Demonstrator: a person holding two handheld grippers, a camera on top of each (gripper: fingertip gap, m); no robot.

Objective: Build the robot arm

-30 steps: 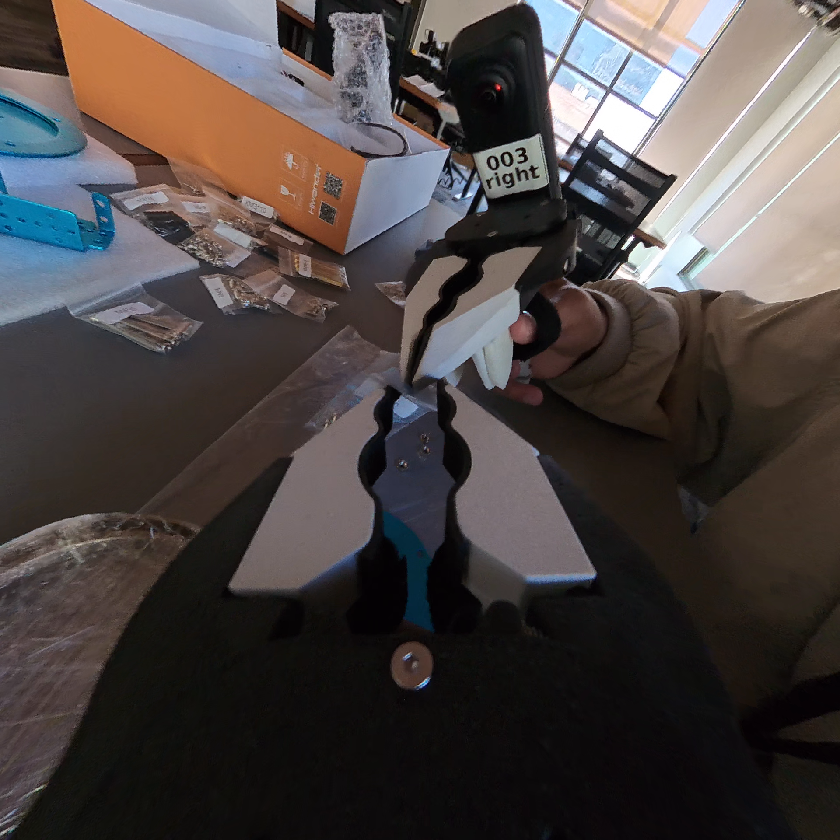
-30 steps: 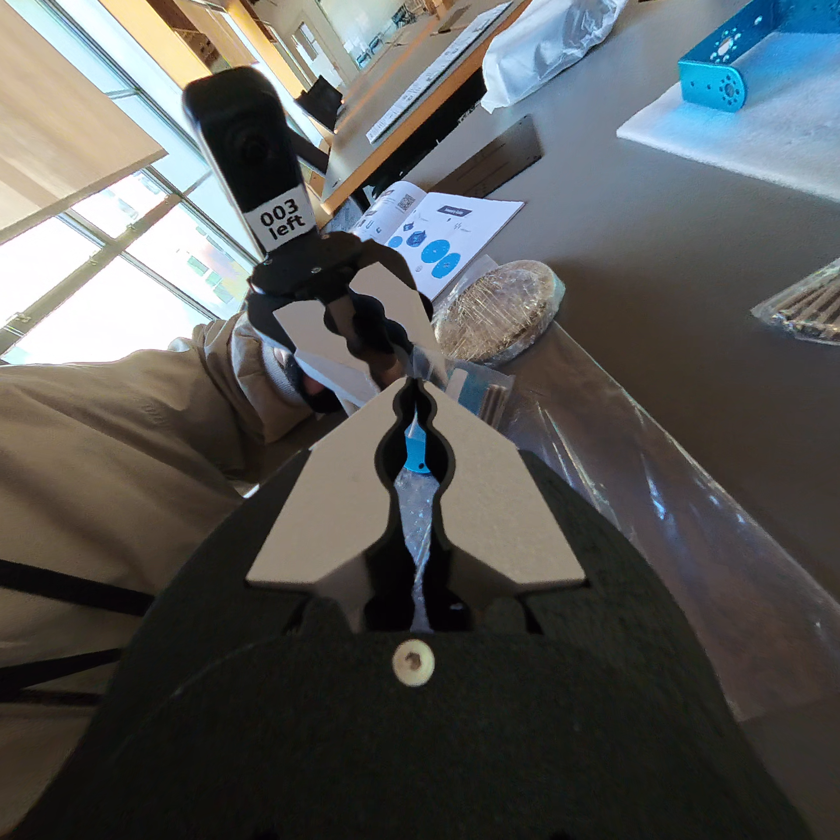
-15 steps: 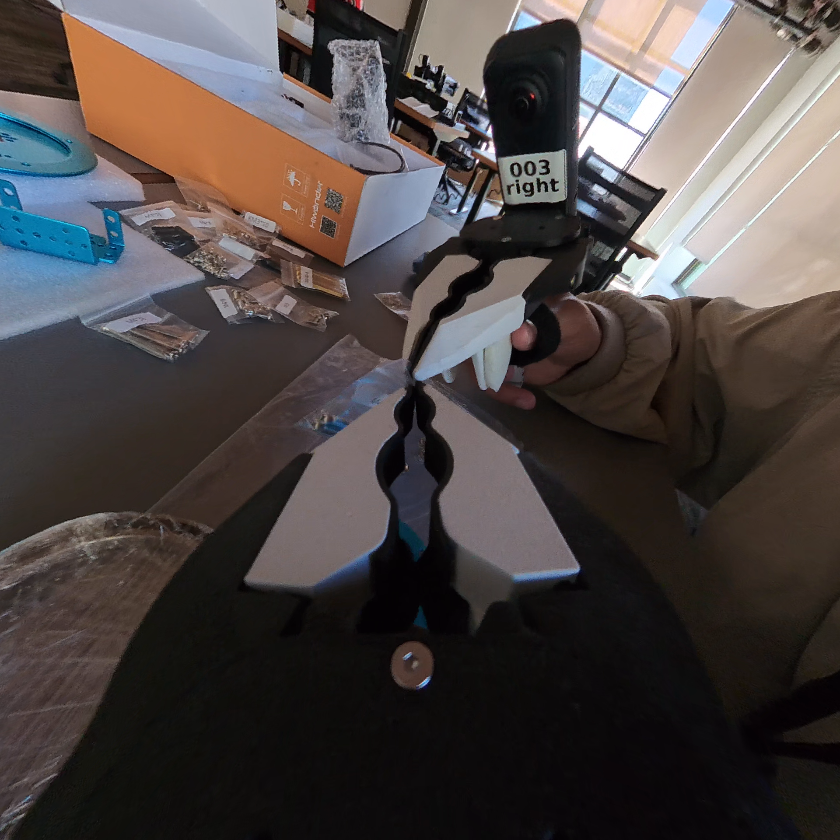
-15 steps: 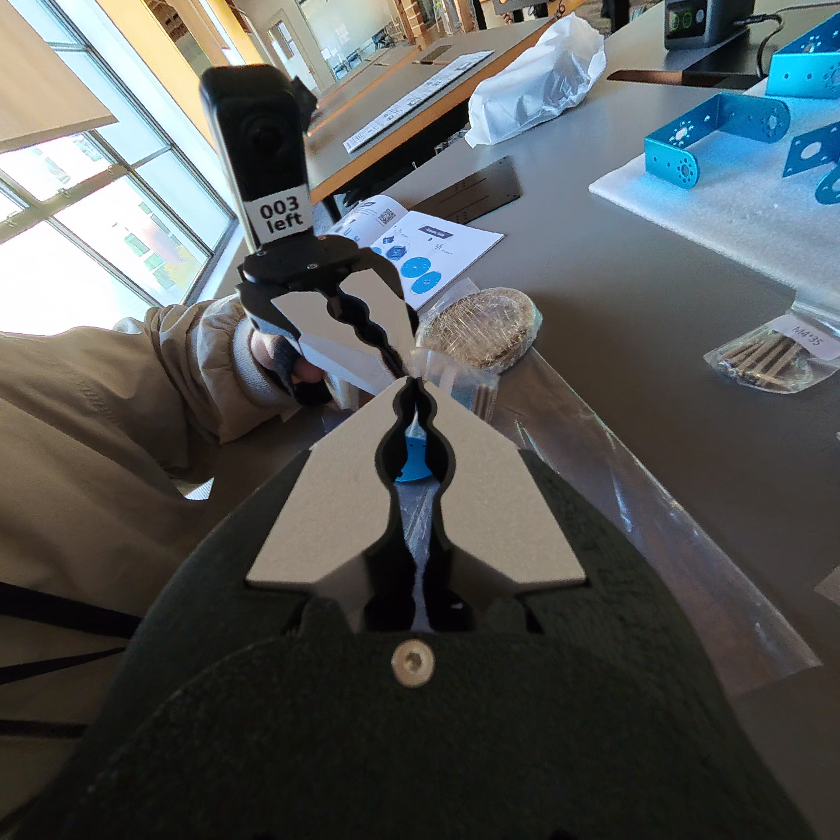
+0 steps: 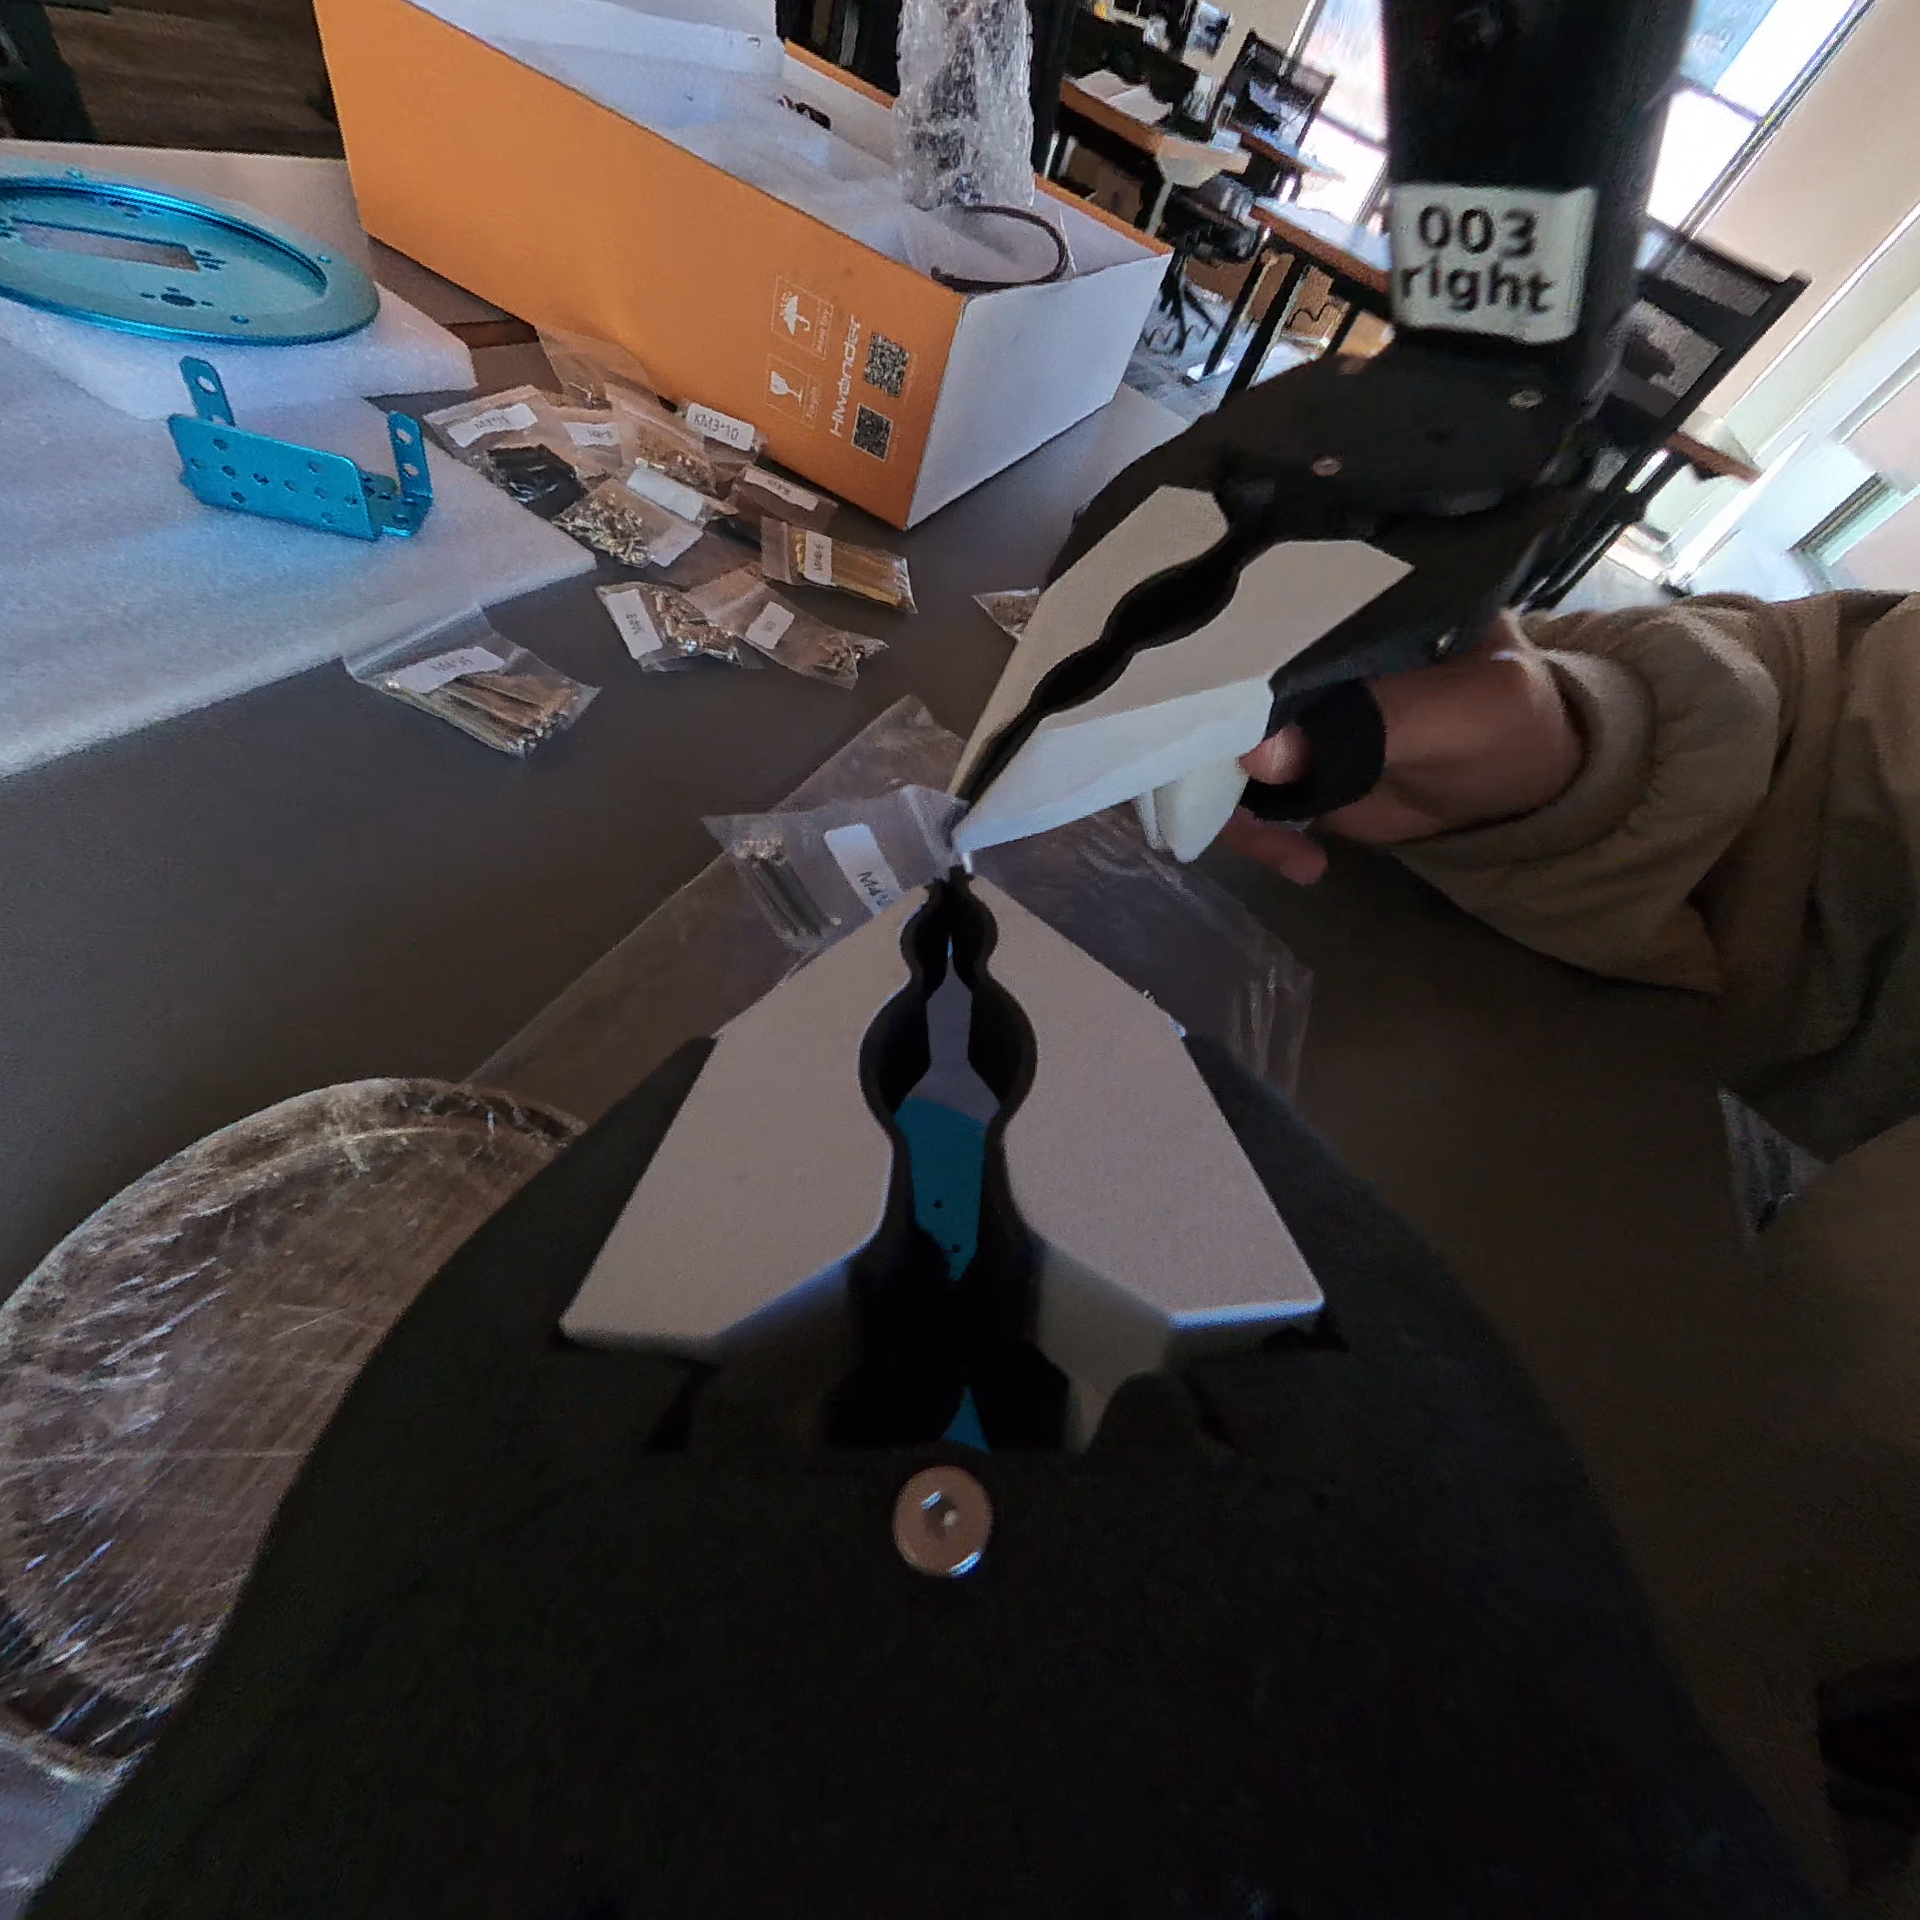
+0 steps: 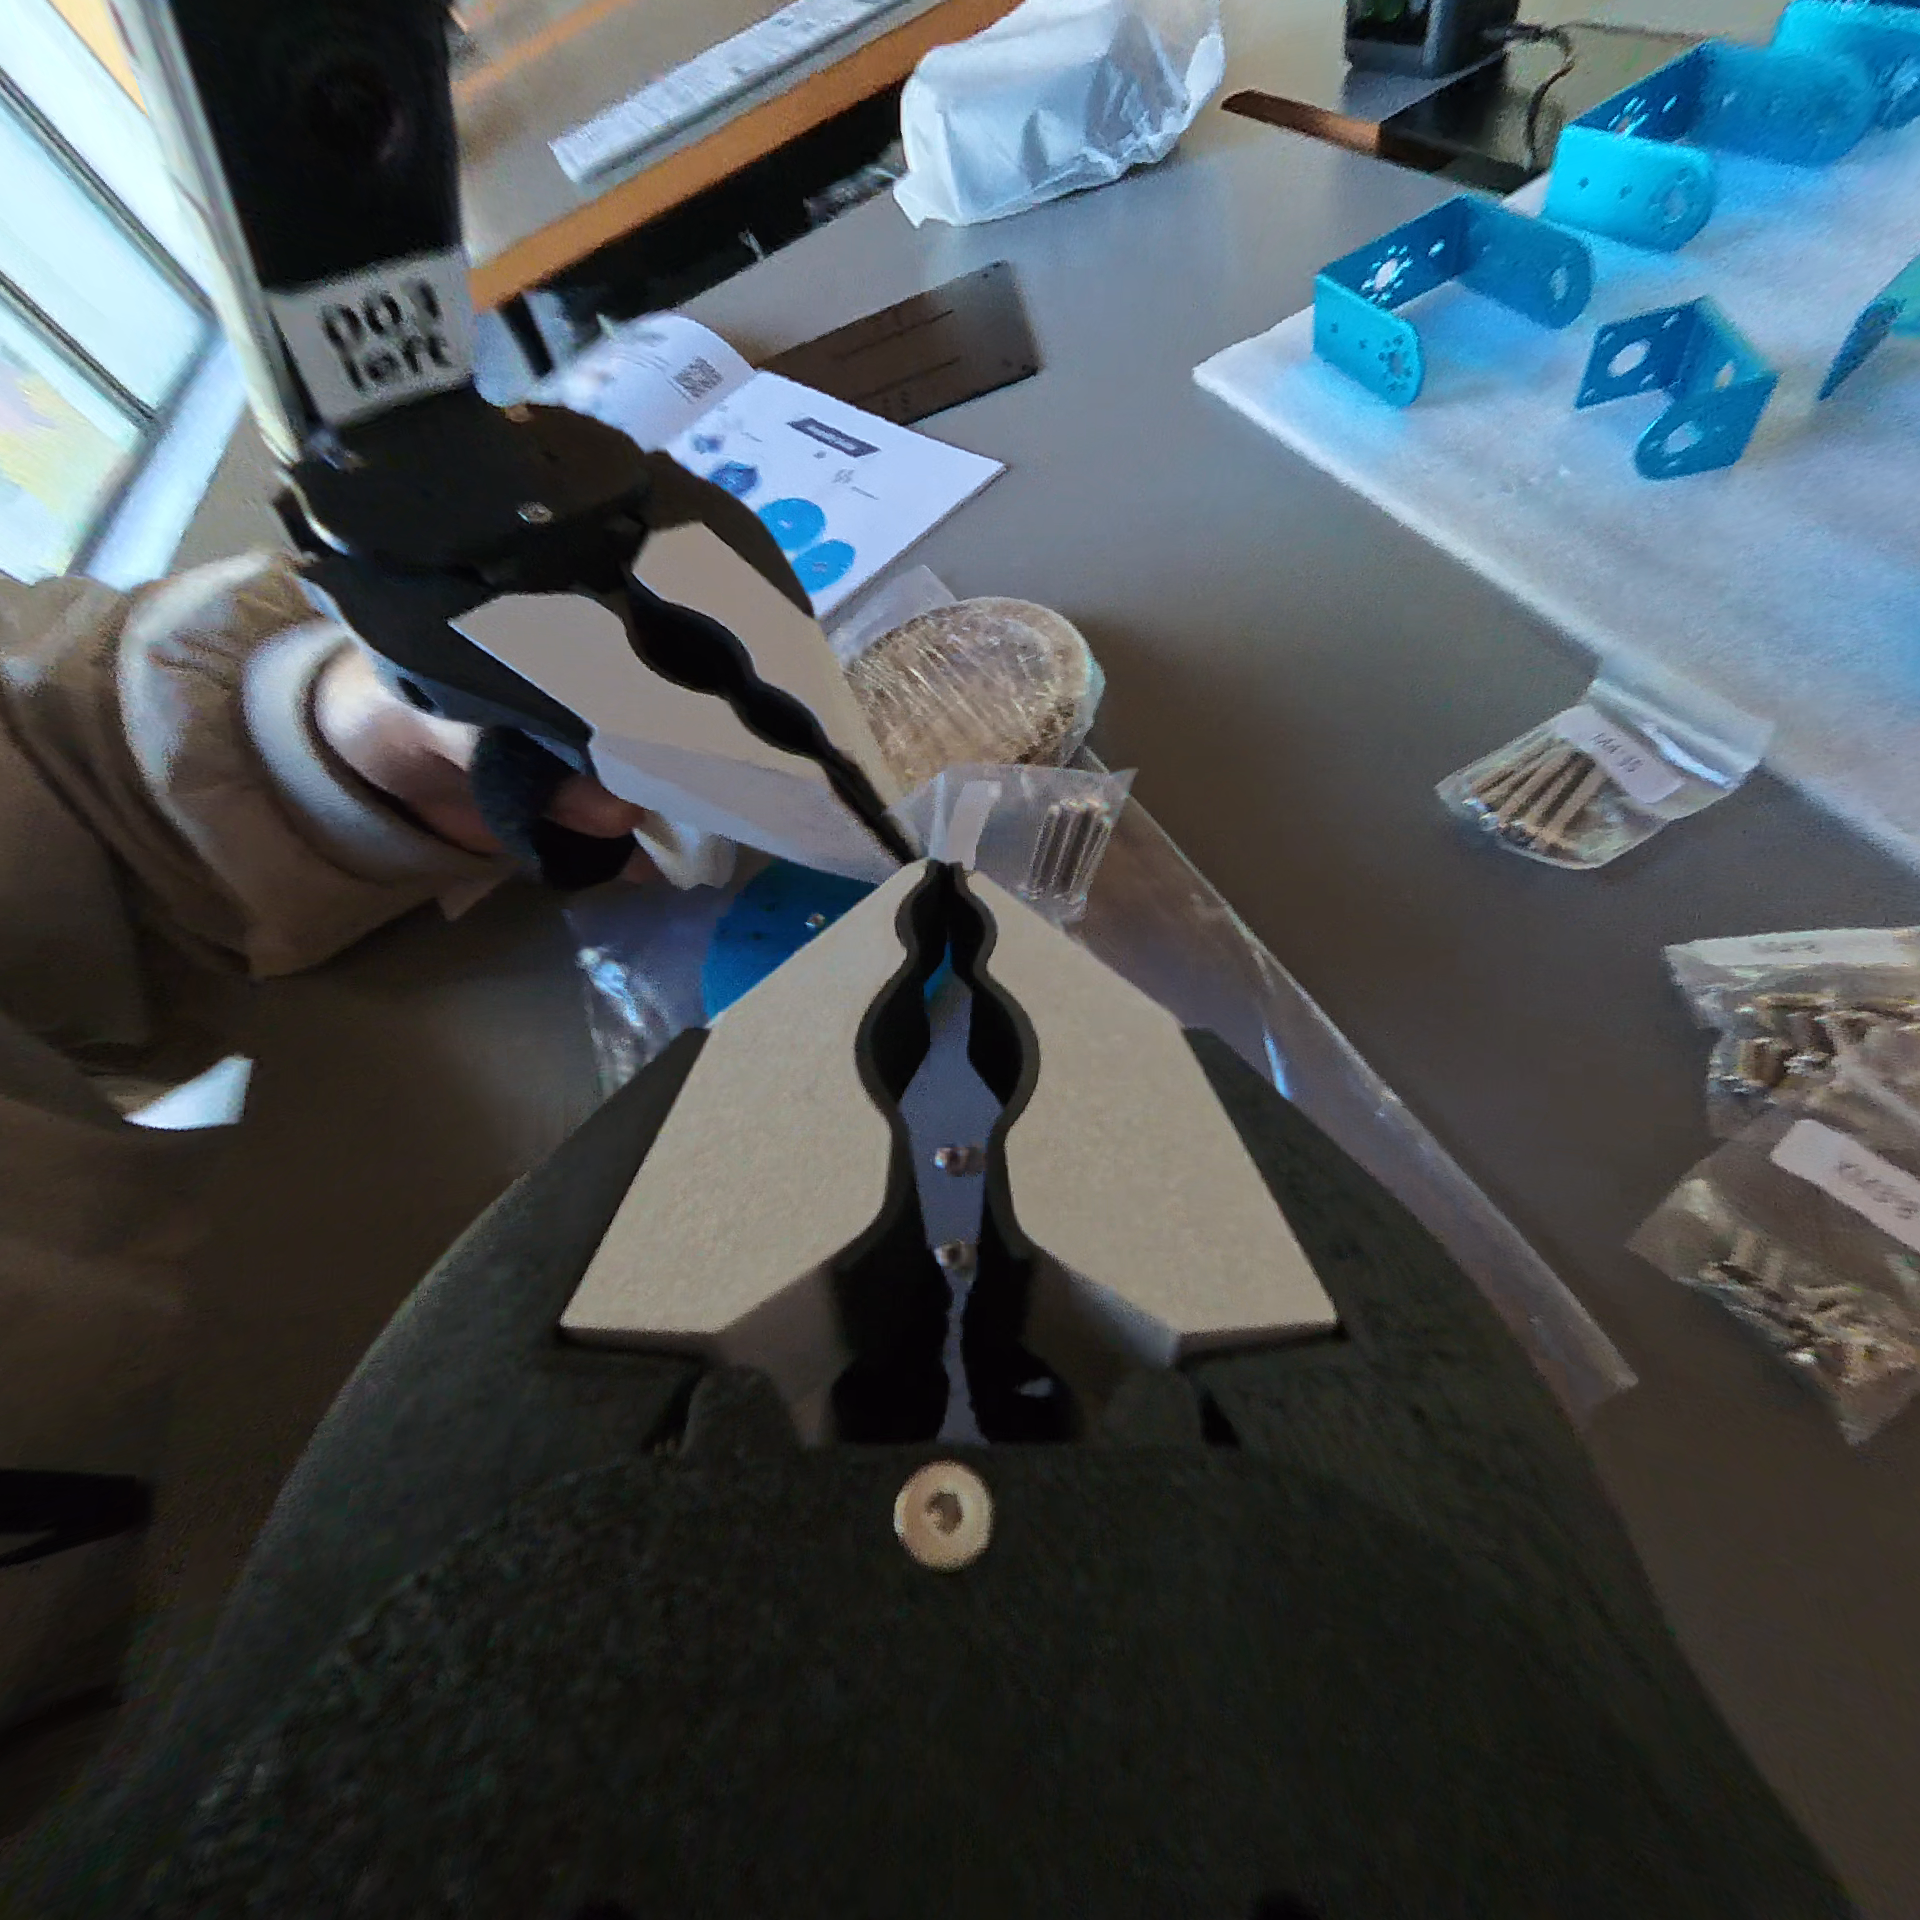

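In the left wrist view we have the left gripper [image 5: 951,899] and right gripper [image 5: 961,831] meeting tip to tip above the table [image 5: 260,883], both jaws clenched on one corner of a small clear bag of screws [image 5: 831,862], which hangs leftward, long screws pointing away.

Setting: office or lab-type workroom used for kit assembly. Grey table [image 5: 260,935] carries blue metal brackets [image 6: 1455,281] on white foam sheets [image 6: 1558,499], many small labelled bags of screws [image 5: 478,686], an open orange box [image 5: 665,239] at the far side, and an instruction booklet [image 6: 831,457]. Beyond: further wooden-edged desks [image 5: 1299,229], black chairs [image 5: 1704,343], and large windows with roller blinds [image 5: 1808,125] on the far right.
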